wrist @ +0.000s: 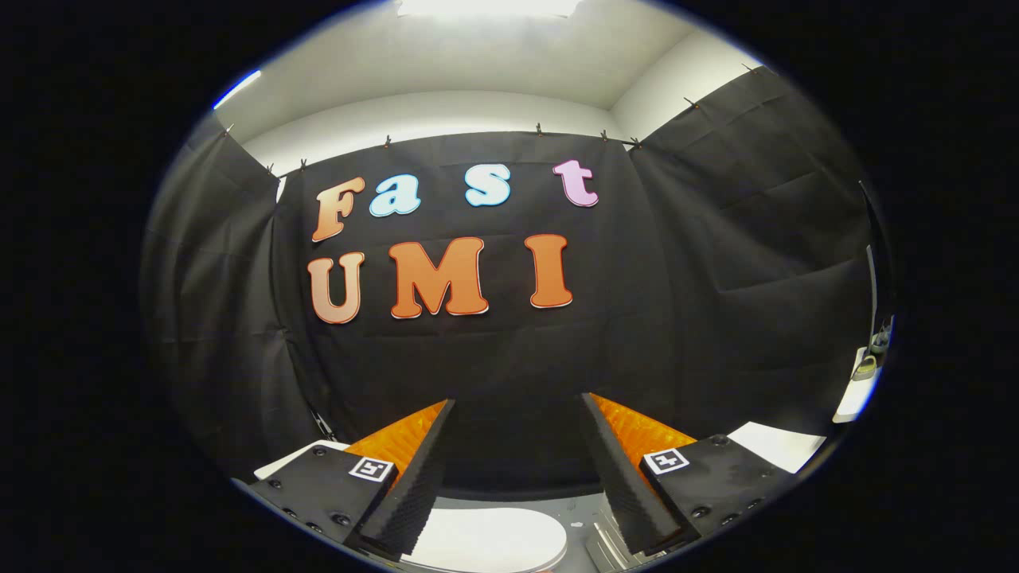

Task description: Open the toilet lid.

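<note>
Hand-held gripper (517, 410) is held up, fingers well apart, nothing between them, touching nothing. Both fingers show black ribbed inner pads (418, 469) with orange outer sides; each base block carries a small square marker tag. Bases cut off low in the view.

Toilet lid (489, 537) sits low between the finger bases, below and nearer than the fingertips. White, rounded, lying flat and closed as far as can be seen. Just its far part is visible; the near part is cut off, and the left finger covers its left edge. Fingers are above it, apart from it, no contact.

Grey floor (557, 505) runs behind the lid up to the black cloth wall (716, 278). Small pale specks on the floor, too small to identify. A ribbed grey item (609, 545) beside the lid, by the right finger, mostly hidden; cannot tell what it is.

White flat surfaces (776, 446) peek out behind both finger bases, partly hidden, unclear what they belong to. Far right, a small greenish object (866, 368) on a white ledge, badly distorted, unidentifiable. White ceiling with a bright light (486, 6) overhead.
</note>
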Available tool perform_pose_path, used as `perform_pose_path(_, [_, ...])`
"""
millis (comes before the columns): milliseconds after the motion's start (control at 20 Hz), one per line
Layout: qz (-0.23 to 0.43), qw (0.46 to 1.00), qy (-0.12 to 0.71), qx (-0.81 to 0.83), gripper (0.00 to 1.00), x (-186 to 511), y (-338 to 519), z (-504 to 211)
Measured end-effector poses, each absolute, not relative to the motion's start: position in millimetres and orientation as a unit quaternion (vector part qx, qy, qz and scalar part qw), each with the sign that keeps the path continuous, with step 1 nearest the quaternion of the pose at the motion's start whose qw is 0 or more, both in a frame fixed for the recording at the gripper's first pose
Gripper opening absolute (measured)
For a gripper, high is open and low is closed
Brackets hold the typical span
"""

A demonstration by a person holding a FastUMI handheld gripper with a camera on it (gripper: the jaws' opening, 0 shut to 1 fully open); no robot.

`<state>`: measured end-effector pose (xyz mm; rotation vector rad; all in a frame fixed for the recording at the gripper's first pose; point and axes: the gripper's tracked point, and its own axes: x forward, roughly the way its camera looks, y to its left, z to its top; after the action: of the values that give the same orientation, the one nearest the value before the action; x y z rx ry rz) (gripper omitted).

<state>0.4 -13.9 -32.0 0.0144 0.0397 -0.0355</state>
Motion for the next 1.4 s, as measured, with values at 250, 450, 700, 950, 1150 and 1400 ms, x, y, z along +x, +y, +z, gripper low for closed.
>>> perform_pose_path(250, [-0.028,0.999,0.028,0.024,0.98,-7.3,-24.1,-58.7])
perform_pose_path(450, [-0.025,0.998,0.042,0.033,0.98,-9.2,-27.4,-88.7])
perform_pose_path(700, [-0.031,0.995,0.079,0.054,0.98,-14.2,-32.5,-154.7])
perform_pose_path(950, [-0.052,0.984,0.129,0.110,0.98,-17.4,-31.6,-233.5])
perform_pose_path(1150, [-0.066,0.973,0.162,0.148,0.99,-22.9,-27.0,-291.1])
perform_pose_path(1400, [-0.084,0.957,0.210,0.179,0.98,-35.4,-31.6,-364.7])
